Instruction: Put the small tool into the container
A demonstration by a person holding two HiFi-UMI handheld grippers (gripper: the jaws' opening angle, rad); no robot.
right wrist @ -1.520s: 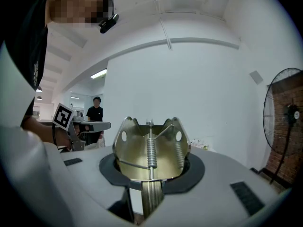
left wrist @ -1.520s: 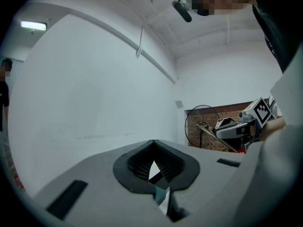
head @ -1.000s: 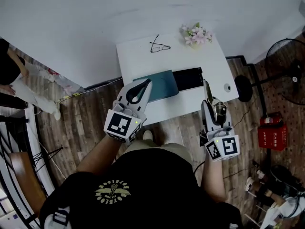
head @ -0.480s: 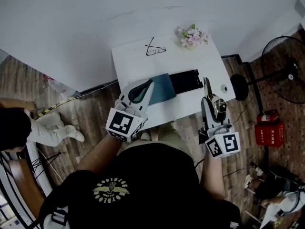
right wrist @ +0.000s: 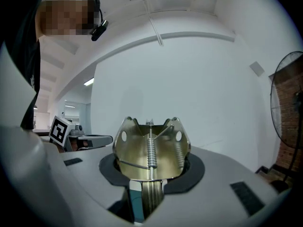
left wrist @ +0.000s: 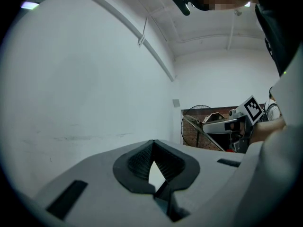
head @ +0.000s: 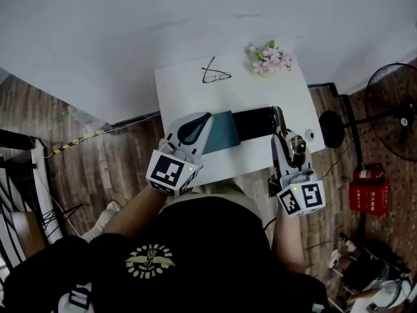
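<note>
- right gripper [head: 281,137] jaws clamped on metal spring tool [right wrist: 150,154], now moved up to black container [head: 253,122] right end; drop-in likely next
- left gripper [head: 203,120] jaws together, empty

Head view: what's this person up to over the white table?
A person holds a gripper in each hand above a white table. The right gripper is clamped on a small brass-coloured spring tool; the left gripper is shut and empty. The teal and black container lies on the table below, tool not yet inside.
</note>
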